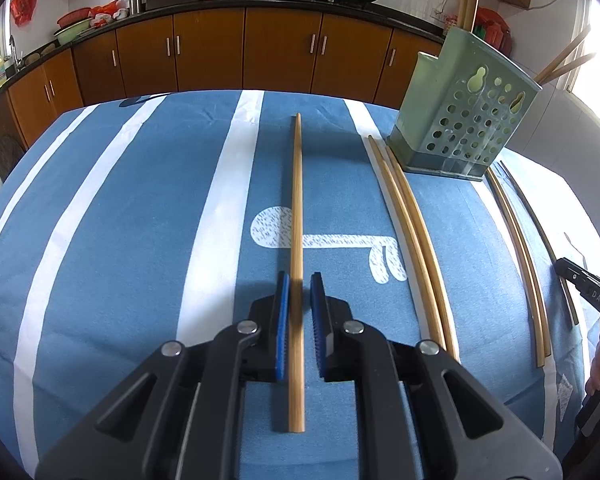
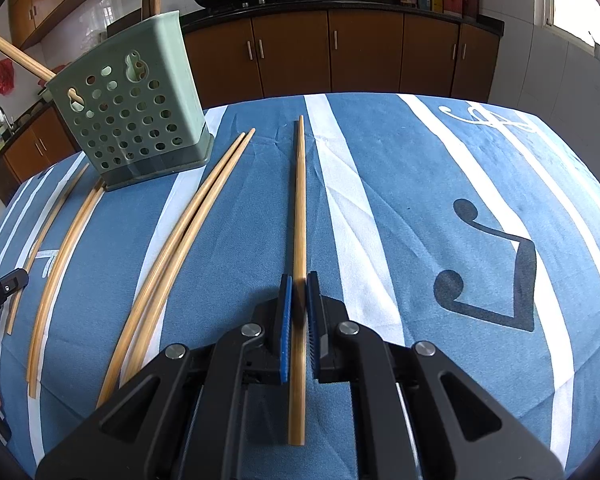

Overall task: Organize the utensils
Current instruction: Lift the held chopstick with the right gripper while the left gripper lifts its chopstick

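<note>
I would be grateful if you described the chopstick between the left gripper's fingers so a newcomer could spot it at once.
Start at the green holder on the blue striped cloth. Left of it lies a close pair of chopsticks; further left, one chopstick lies alone across the white key print. Only it runs between the left gripper's blue pads.

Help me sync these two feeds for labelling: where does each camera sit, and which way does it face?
Left wrist: rides the left tool, facing the kitchen cabinets; pads straddle a bamboo chopstick; right tool's tip at right edge.
Right wrist: rides the right tool, facing likewise; pads straddle another chopstick; left tool's tip at left edge.
Shared: perforated green plastic utensil holder, blue striped tablecloth.
</note>
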`<state>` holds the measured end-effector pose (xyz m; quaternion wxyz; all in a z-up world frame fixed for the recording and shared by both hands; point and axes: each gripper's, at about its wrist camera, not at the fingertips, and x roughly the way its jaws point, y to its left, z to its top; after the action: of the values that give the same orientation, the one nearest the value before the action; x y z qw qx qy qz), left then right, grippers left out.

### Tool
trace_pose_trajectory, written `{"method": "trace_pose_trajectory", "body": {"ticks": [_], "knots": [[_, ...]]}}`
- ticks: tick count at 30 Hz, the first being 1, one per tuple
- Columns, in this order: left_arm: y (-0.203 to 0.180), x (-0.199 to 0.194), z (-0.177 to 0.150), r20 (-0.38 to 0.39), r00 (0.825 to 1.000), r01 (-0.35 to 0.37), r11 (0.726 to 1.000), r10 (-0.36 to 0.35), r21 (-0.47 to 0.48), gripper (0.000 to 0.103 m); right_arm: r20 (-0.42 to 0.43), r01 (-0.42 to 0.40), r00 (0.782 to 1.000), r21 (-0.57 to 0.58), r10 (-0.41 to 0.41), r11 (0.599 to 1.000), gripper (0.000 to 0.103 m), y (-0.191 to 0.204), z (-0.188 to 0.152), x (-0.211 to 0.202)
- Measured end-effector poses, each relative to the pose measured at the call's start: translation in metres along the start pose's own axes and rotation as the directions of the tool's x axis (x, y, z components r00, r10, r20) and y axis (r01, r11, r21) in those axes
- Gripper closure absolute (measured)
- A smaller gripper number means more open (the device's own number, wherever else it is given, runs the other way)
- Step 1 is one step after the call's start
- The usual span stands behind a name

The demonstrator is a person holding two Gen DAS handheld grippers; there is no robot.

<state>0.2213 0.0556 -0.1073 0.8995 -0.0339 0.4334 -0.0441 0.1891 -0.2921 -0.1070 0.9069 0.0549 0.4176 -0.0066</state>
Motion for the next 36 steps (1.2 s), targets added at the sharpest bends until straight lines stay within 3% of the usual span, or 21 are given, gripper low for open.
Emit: {"method": "trace_pose_trajectory", "body": {"ticks": [12, 20, 24, 28, 36], "knots": [[0.0, 0.0, 0.0, 0.0, 1.0, -0.002, 1.0, 0.002, 0.001, 0.09, 0.0, -0.002, 1.0, 0.002, 0.002, 1.0, 0.094, 0.001, 0.0, -0.001], [-0.01, -0.008, -0.012, -0.005, 0.999, -0.05, 0.997, 0.051, 0.062, 0.09, -0.004, -0.025, 1.0, 0.0, 0.025, 1.0, 0.094, -0.003, -0.011, -0.009], [-0.006, -0.012, -0.015, -0.006, 0.999, -0.047, 0.998, 0.047, 0.041, 0.095, 0.002, -0.044, 0.999, 0.016, 0.044, 0.999, 0.095, -0.007, -0.014, -0.012], [-0.005, -0.019, -0.016, -0.01, 0.998, -0.055, 0.997, 0.055, 0.046, 0.095, 0.061, -0.045, 0.997, 0.022, 0.044, 0.999, 0.095, -0.012, -0.013, -0.031], [-0.002, -0.069, 0.005, 0.124, 0.992, -0.041, 0.999, 0.037, 0.026, 0.095, 0.216, -0.059, 0.975, 0.053, 0.046, 0.997, 0.095, -0.024, 0.005, -0.076]]}}
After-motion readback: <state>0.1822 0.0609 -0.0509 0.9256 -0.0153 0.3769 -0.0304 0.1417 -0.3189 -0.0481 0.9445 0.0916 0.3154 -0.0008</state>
